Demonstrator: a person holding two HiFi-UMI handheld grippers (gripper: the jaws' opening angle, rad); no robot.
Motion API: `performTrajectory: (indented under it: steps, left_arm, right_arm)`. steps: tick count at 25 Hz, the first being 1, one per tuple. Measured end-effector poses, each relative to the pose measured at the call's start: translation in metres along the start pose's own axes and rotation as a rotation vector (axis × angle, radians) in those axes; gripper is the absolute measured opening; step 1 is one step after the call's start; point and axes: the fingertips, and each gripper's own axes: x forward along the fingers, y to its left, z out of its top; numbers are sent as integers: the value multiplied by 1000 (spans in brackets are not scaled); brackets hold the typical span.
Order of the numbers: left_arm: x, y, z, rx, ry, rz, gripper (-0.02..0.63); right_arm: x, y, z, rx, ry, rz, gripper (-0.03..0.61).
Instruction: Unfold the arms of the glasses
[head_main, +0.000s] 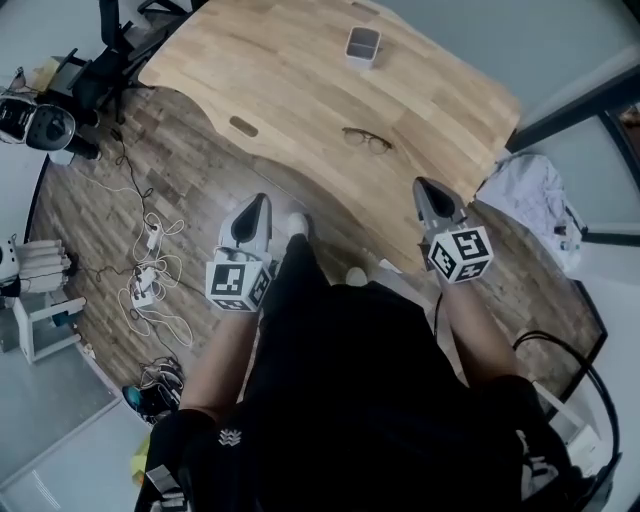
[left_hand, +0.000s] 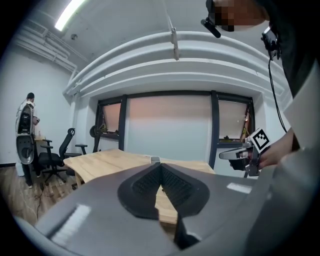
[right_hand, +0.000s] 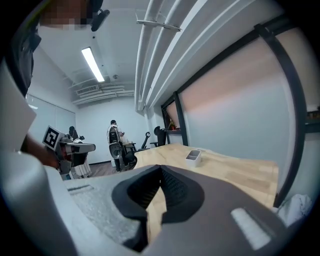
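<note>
I'm holding both grippers short of the table (head_main: 300, 80), well apart from each other. My left gripper (head_main: 260, 200) is clenched on nothing, tips touching. My right gripper (head_main: 422, 186) is the same, closed and empty. The glasses (head_main: 366, 139) lie on the wood near its front edge, ahead and between the two, untouched. A small box (head_main: 363, 46) sits further back

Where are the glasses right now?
In the head view, the glasses lie on the table, right of its middle and near the front edge. The white box sits farther back.
</note>
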Motion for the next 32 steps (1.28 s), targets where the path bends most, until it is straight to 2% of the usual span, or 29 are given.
performTrajectory:
  steps: [4,7,9,13,16,20,23,28,32]
  left_arm:
    - [56,7,2,-3,1,-66,6]
    - [96,4,6,12,-6,-155,6]
    - [123,5,9,24,-3,-228,6]
    - [171,26,14,34,19,-341,6]
    - [205,45,15,35,41,-407,6]
    - [246,50,15,43,53,-523,6]
    - [270,55,13,62,59,-587,6]
    - [302,60,3,99,64,-662,6]
    - [318,61,0,146,22,-666,6]
  right_arm:
    - [24,-19,10,-6,-26,-47,0]
    - [38,-25,11,0,-36,-91,0]
    - [43,-32,9,-2,-25,-142,0]
    - [58,-50,11,61,-8,-274,0]
    - [80,-46,14,62,14,-310,0]
    - [107,-50,18,76,41,-372,0]
    - [132,-46,11,59,96,-377,0]
    - [177,-47,-1,2,201,-332,0]
    - [203,-50,-6,-8,239,-298,0]
